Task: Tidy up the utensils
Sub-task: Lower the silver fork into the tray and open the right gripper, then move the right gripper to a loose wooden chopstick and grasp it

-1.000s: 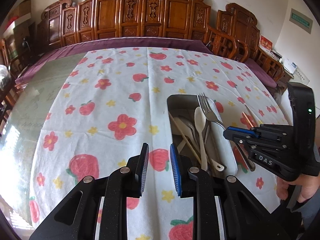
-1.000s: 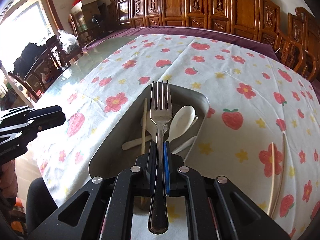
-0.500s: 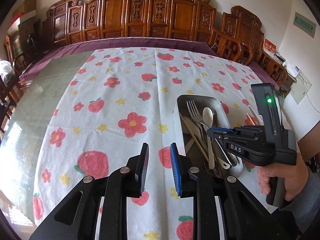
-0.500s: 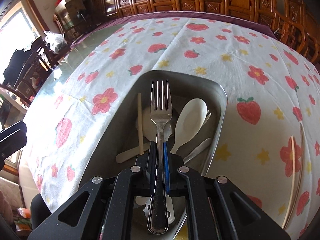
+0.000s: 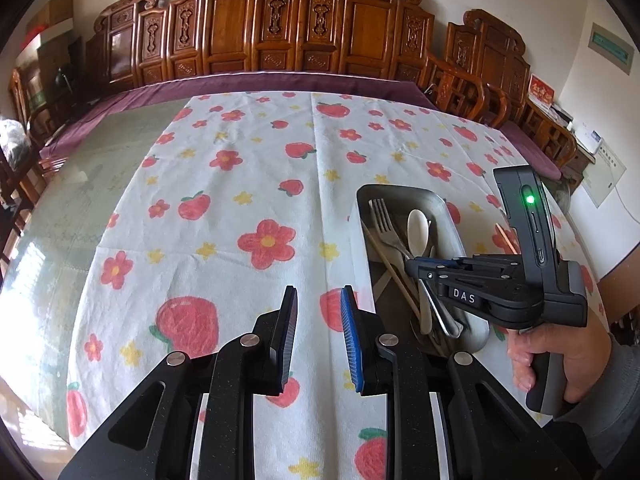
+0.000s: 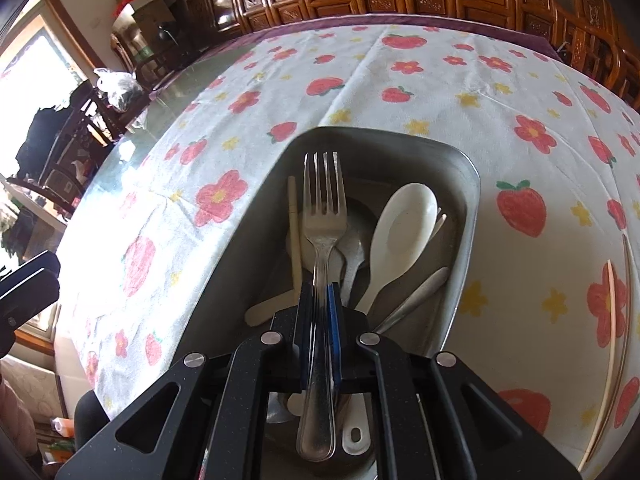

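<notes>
Right gripper (image 6: pixel 320 300) fingers pinch the metal fork (image 6: pixel 322 216) by its neck, tines pointing forward past the fingertips, over the steel tray (image 6: pixel 468 216). Below and beside the fingers in the tray: white spoon (image 6: pixel 400 232), one chopstick (image 6: pixel 295 236). Left gripper (image 5: pixel 318 320) fingers narrowly parted, nothing between them, above the flowered tabletop (image 5: pixel 240 208), tray just right of them.
</notes>
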{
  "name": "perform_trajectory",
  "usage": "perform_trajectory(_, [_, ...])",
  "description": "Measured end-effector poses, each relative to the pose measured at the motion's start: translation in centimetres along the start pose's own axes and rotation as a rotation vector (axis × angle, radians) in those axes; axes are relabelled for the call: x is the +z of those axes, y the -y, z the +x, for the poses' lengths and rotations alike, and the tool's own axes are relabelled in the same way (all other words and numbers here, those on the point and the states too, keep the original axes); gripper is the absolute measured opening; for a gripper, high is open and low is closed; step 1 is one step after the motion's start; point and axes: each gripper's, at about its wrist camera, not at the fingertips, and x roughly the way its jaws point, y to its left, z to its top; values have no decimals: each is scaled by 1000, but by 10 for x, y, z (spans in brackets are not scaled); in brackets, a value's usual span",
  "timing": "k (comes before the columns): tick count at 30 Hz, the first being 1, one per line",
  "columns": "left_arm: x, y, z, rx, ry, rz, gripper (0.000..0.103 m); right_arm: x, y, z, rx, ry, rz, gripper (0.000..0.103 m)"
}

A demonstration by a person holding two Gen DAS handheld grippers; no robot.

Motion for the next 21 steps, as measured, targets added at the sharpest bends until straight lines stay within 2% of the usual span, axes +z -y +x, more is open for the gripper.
perform_trajectory(4, [0, 5, -1, 0, 3, 5, 21, -2, -5, -16, 3, 35, -39, 11])
perform_trajectory(9, [1, 18, -6, -8, 14, 10, 21, -14, -2, -56, -11, 102, -104, 11])
perform_trajectory(11, [1, 24, -6, -14, 14, 12, 25, -22, 5, -74, -23, 127, -117, 11])
perform_trajectory(13, [0, 33, -7, -23, 20, 16, 35, -33, 17, -90, -41, 144, -120, 11])
perform_trajectory(15, [0, 42, -5, -34, 18, 20, 38, -45, 37, -105, -71, 158, -110, 11])
perform_trajectory(21, [-4, 76, 4, -69, 1, 48, 38, -78, 104, -128, -175, 157, -42, 11])
